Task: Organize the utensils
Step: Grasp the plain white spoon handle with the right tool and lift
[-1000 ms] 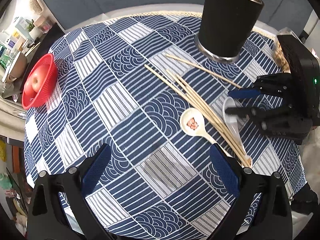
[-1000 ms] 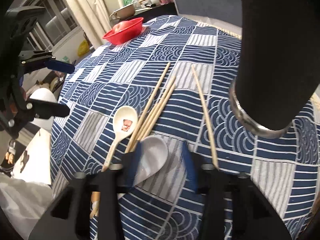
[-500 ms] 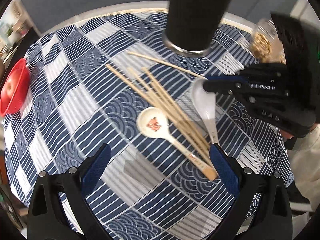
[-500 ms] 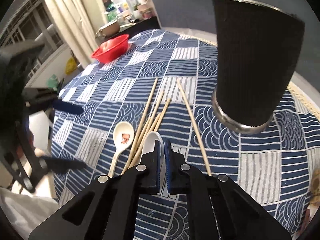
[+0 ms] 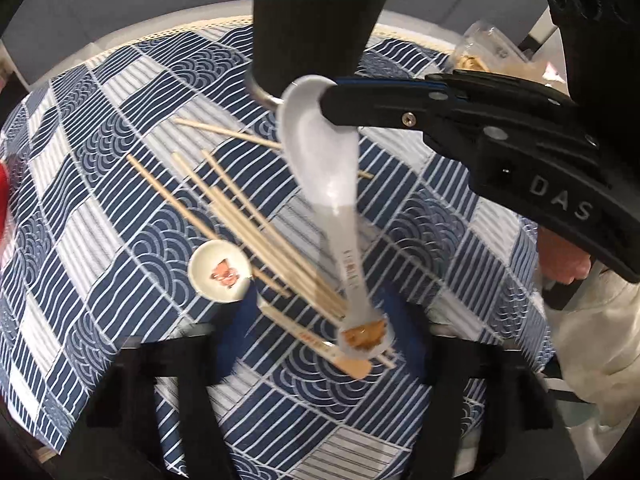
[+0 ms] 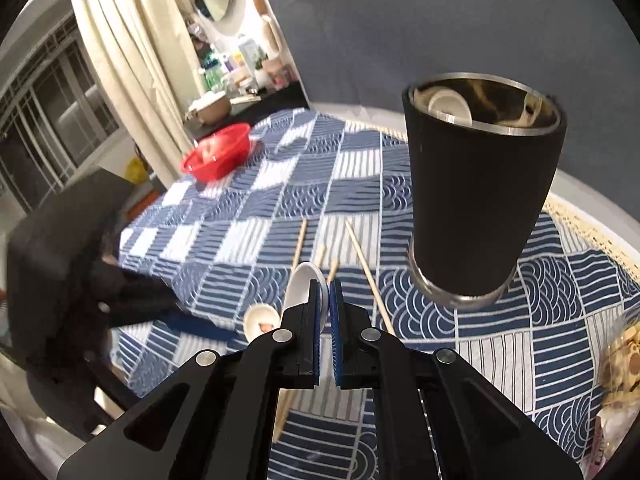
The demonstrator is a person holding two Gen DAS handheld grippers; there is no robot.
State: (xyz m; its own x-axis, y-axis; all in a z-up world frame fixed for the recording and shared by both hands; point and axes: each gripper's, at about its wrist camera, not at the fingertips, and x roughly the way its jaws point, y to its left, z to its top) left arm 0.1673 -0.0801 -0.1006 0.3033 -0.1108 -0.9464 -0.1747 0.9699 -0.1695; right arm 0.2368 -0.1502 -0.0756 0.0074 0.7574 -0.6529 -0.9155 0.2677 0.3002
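My right gripper is shut on the bowl of a white ceramic spoon and holds it in the air, handle hanging down, just in front of the black cup. The cup has a spoon inside. The same gripper shows in the left wrist view. My left gripper is open, low over the table, its jaws on either side of the second spoon's handle. That second spoon with a picture in its bowl lies beside several wooden chopsticks.
A blue and white patterned cloth covers the round table. A red basket holding an apple stands at the far side. A bag of snacks lies at the right edge.
My right gripper has closed on the white spoon and lifted it off the table toward the black cup. My left gripper has moved forward and lower over the other spoon's handle.
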